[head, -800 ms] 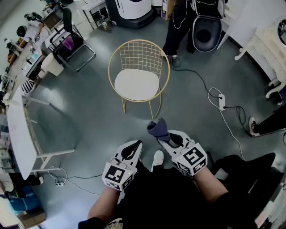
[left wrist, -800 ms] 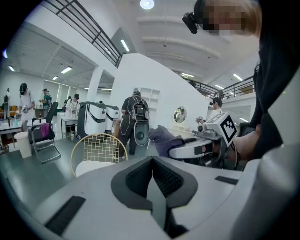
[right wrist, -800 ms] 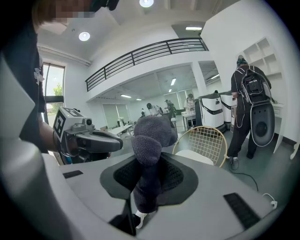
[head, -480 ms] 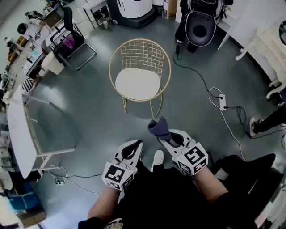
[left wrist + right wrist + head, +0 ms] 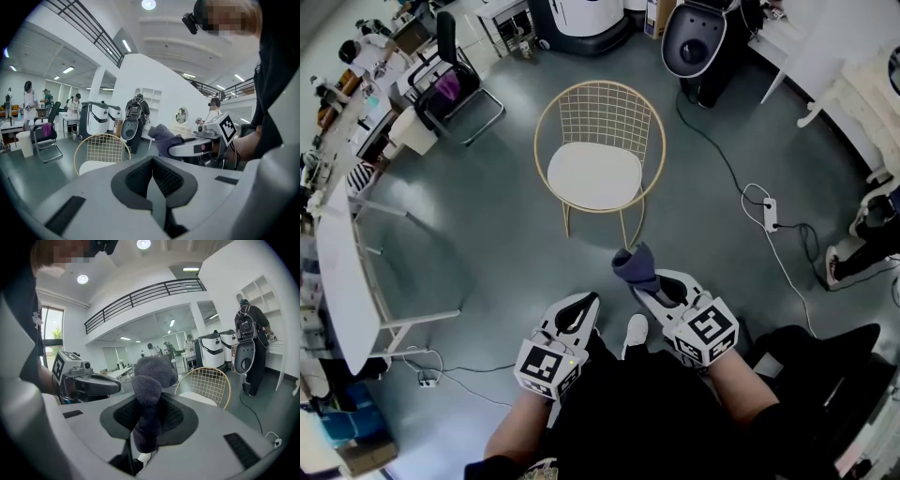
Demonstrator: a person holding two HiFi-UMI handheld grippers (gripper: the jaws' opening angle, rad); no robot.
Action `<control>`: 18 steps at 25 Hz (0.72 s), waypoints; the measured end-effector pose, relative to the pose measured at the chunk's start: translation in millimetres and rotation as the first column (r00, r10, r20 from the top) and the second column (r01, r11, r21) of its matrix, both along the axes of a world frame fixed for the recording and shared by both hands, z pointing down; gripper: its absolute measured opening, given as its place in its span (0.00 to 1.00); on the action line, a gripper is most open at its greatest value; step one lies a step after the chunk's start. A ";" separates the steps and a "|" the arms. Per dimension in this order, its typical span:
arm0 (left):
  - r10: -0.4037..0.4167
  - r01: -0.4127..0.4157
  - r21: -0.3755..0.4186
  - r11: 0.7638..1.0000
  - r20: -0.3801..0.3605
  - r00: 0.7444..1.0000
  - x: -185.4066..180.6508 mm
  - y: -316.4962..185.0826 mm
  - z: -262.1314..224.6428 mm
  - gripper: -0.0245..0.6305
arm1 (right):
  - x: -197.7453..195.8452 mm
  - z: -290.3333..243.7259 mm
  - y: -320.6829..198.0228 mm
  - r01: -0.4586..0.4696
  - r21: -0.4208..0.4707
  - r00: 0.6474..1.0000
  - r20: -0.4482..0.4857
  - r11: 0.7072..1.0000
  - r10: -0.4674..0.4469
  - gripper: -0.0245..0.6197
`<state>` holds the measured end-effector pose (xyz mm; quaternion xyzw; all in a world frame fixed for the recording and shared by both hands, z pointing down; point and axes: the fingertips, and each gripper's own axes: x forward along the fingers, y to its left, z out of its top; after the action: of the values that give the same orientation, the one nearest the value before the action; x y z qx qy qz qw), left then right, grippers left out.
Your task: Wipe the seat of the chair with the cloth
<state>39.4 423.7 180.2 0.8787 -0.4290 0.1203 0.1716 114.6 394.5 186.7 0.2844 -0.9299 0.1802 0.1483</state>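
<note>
A gold wire chair [image 5: 600,145] with a round white seat [image 5: 593,175] stands on the grey floor ahead of me, a good step away from both grippers. It also shows as the chair [image 5: 102,152] in the left gripper view and the chair [image 5: 206,384] in the right gripper view. My right gripper [image 5: 645,286] is shut on a dark grey-blue cloth [image 5: 632,265], which sticks up out of the jaws as a bunched wad, the cloth [image 5: 150,390]. My left gripper [image 5: 576,312] is held low beside it, shut with nothing between its jaws.
A white table [image 5: 337,272] runs along the left. A black office chair [image 5: 450,89] stands at the back left. A cable and power strip [image 5: 766,215] lie on the floor to the right. A white machine [image 5: 581,19] and a person with a dark round pack [image 5: 698,47] are behind the chair.
Both grippers and the cloth keep their places. My view has shifted slightly, so the chair sits a little right. The person behind the chair has moved left with the round pack.
</note>
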 end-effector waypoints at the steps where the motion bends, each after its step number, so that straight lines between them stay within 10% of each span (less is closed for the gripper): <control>1: -0.001 0.001 0.000 1.000 0.000 1.000 -3.6 -0.9 -0.1 0.06 | -3.5 0.8 -0.8 0.004 -0.001 1.000 0.000 1.000 -0.004 0.20; 18: 0.002 -0.002 0.004 1.000 -0.020 1.000 -85.6 -33.8 -8.9 0.06 | -81.2 -9.7 -36.8 -0.014 0.001 1.000 -0.023 1.000 0.014 0.20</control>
<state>-46.2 389.8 171.2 0.8806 -0.4266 0.1109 0.1740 33.4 357.7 177.0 0.2931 -0.9262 0.1774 0.1576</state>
